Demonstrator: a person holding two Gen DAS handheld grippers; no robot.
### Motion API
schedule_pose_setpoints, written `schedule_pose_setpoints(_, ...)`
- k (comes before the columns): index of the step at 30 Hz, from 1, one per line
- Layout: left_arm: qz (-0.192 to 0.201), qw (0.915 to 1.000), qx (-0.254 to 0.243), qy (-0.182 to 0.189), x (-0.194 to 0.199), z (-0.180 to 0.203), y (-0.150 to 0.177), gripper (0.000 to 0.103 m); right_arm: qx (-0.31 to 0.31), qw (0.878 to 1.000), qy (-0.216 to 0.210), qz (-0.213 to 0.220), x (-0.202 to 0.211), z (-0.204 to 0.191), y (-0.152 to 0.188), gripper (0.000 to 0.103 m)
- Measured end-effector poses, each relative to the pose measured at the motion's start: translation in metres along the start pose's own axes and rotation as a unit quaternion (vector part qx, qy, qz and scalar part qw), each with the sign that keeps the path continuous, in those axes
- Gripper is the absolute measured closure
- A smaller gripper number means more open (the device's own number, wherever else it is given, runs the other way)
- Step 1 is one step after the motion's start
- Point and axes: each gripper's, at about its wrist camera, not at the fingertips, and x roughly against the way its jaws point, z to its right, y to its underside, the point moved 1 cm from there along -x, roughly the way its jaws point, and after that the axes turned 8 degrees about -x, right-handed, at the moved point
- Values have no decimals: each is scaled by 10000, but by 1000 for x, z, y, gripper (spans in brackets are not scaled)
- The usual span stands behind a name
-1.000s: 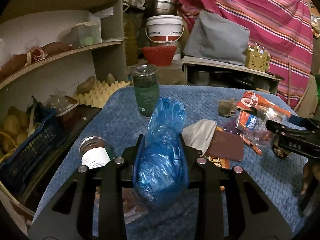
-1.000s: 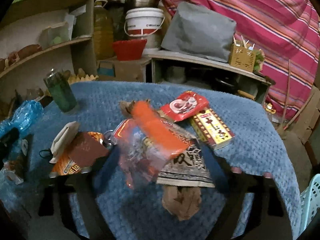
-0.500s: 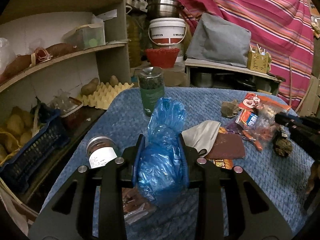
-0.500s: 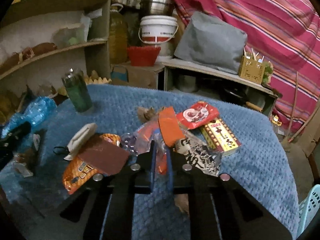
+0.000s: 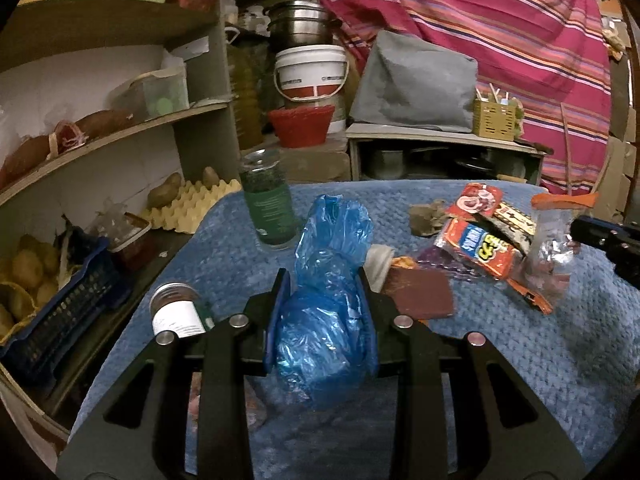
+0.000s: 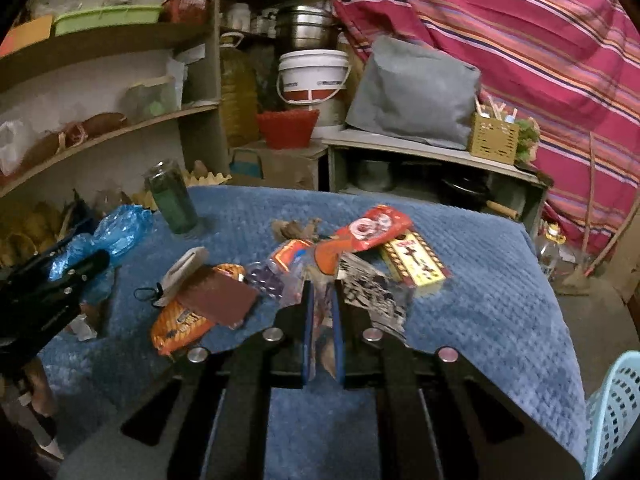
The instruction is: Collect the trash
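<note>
**Left wrist view: both claws loaded over a littered table**

Left wrist view had the left claw [image 5: 322, 320] clamped on a blue plastic bag [image 5: 326, 312], thin and crinkly, bunched into a soft lump between the pads with its loose neck standing up at 12 o'clock. Held that way, the bag probably served as the sack for the trash, kept near the litter so pieces could be dropped in.

At 3 o'clock in that view, the right claw [image 5: 580, 232] was pinched shut on a clear, glossy wrapper with an orange top [image 5: 554, 248], which hung limp and lifted off the cloth. From the right wrist view the two pads stood nearly together with only the thin film [image 6: 320, 320] between them, a sensible grip for something flat and slippery.

The table [image 6: 480, 300] wore a blue, nubby quilted cover, soft enough for wrappers to sit unevenly. Trash not yet collected lay in a loose heap at the middle: a red foil packet [image 6: 374, 226], a flat yellow carton [image 6: 414, 262], a black-and-white printed wrapper [image 6: 372, 292], an orange snack bag [image 6: 180, 326] under a brown card [image 6: 220, 300], and crumpled brown paper [image 6: 294, 228].

A green glass jar [image 5: 270, 204] stood upright at 11 o'clock, and a small white-labelled jar [image 5: 176, 314] sat at 9 o'clock, beside the left claw.
</note>
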Motion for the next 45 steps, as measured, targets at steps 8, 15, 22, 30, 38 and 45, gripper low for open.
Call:
schedule_pose_setpoints(8,26,9995,-178,269,4,33,-5,72,-223,9997,80,23,32,38,6,94)
schedule_pose_setpoints(15,64,9982,-293,516,5,64,-10,72,-252,9987,438,56,62,76,16,94)
schedule_pose_setpoints(22,87,9966,-512,642,6,90,-10,72,-554,9957,741,44,88,132,26,94)
schedule_pose_setpoints(30,54,9938,-643,909,3,118,-11,72,-661,9914,1130,27,103,172,40,94)
schedule_pose_setpoints(38,204,9872,-1093,1141,16,164,-18,72,-908,9859,1392,188,117,207,40,94)
schedule_pose_setpoints(45,518,9821,-1264,1297,45,202,-37,72,-1321,9795,1455,444,144,246,36,94)
